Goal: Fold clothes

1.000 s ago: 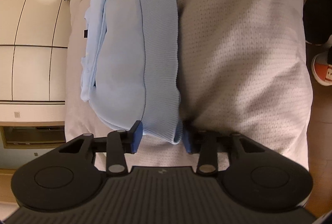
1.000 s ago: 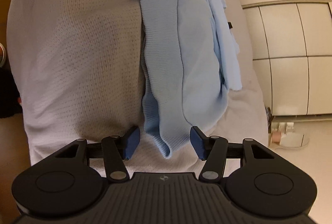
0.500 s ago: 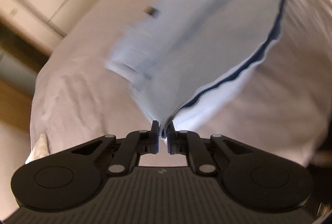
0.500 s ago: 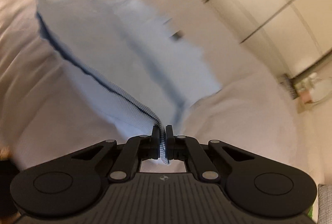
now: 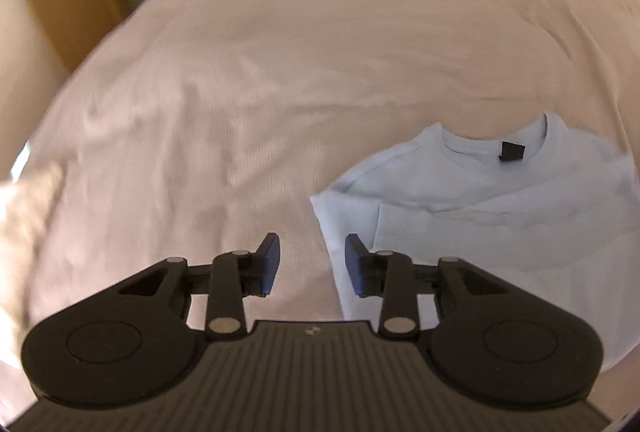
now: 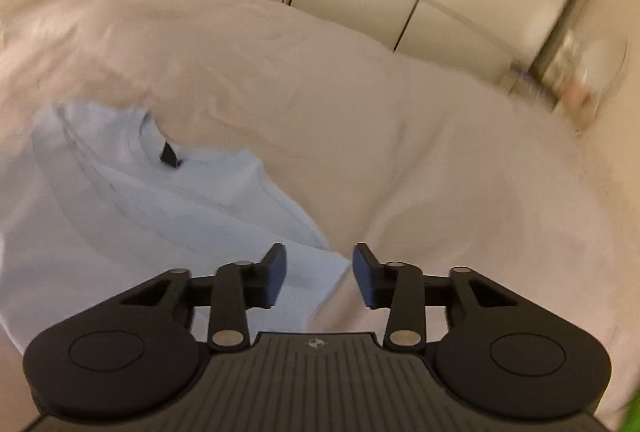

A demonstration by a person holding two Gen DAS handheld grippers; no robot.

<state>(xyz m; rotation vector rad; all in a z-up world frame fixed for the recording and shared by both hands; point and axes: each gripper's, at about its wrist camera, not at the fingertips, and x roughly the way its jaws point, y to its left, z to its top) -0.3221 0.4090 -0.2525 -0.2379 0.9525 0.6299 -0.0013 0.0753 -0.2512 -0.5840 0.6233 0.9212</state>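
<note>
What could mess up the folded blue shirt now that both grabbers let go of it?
The light blue knit sweatshirt lies folded on the soft, wrinkled white bedspread, so the fold might slump. The left gripper is opening its jaws right by the sweatshirt's edge, with nothing between them; a stray swing could snag that edge. The right gripper, jaws also opening, hangs over the sweatshirt's corner and could drag it.
</note>
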